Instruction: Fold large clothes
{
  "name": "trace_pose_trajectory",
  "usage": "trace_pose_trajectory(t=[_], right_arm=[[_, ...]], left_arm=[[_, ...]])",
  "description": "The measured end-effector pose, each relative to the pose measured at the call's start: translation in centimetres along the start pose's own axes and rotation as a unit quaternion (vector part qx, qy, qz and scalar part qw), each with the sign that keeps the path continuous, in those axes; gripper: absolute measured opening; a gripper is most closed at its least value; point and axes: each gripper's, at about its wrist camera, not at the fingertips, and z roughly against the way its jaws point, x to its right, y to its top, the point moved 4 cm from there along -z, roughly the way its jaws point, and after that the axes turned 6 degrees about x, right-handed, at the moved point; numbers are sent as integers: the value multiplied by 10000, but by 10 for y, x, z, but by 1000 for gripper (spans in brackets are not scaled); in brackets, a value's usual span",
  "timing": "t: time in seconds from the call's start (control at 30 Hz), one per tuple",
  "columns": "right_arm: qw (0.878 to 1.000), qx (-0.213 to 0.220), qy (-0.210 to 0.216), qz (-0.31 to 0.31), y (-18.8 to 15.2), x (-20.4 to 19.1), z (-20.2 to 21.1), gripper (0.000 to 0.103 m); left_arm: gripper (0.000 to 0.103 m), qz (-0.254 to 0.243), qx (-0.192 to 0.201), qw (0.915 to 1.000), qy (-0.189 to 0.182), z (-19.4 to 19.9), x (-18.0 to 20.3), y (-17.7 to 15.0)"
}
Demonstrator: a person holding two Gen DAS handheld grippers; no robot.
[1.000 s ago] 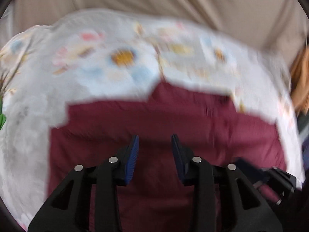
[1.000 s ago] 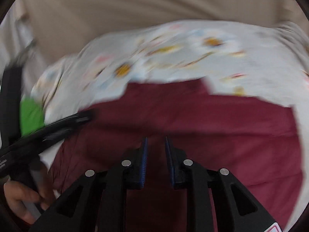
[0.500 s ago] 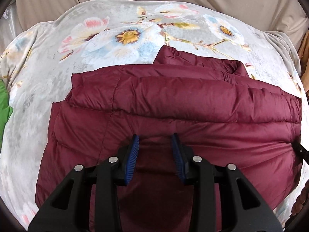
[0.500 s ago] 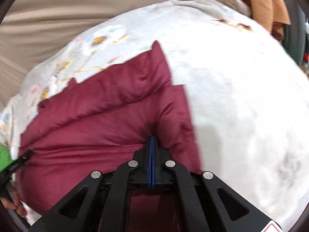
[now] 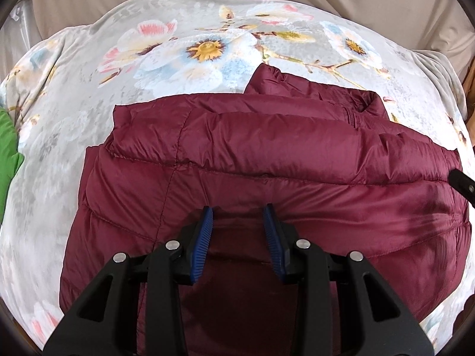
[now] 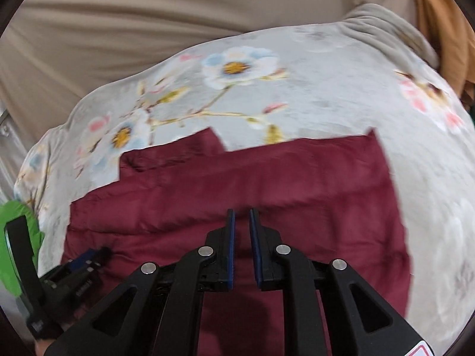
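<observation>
A maroon puffer jacket [image 5: 267,154] lies folded on the floral bedspread [image 5: 74,118]; its collar points to the far side. My left gripper [image 5: 239,212] is open and empty, just above the jacket's near part. In the right wrist view the jacket [image 6: 297,178] fills the middle. My right gripper [image 6: 241,214] is open with a narrow gap, empty, over the jacket's middle. The left gripper shows at the lower left of the right wrist view [image 6: 86,262].
A green garment [image 5: 7,151] lies at the bed's left edge, also in the right wrist view [image 6: 12,237]. Beige curtain [image 6: 148,23] hangs behind the bed. An orange cloth [image 6: 445,29] hangs at the far right.
My right gripper was shut on the jacket's right edge half a second ago; it has let go, opened slightly and swung back over the jacket's middle. The left gripper has stayed open.
</observation>
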Motion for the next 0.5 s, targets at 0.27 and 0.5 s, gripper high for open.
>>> trace_pose_trajectory(t=[0.27,0.5], right_arm=[[9990,-295,270,200,-3,-51,-30,14],[9937,-514,601,798,-14,-98,-54,14]], left_arm=[[35,249,81,9995,-147,11,-9,20],[36,289,26,9996,-42,-4,-12,31]])
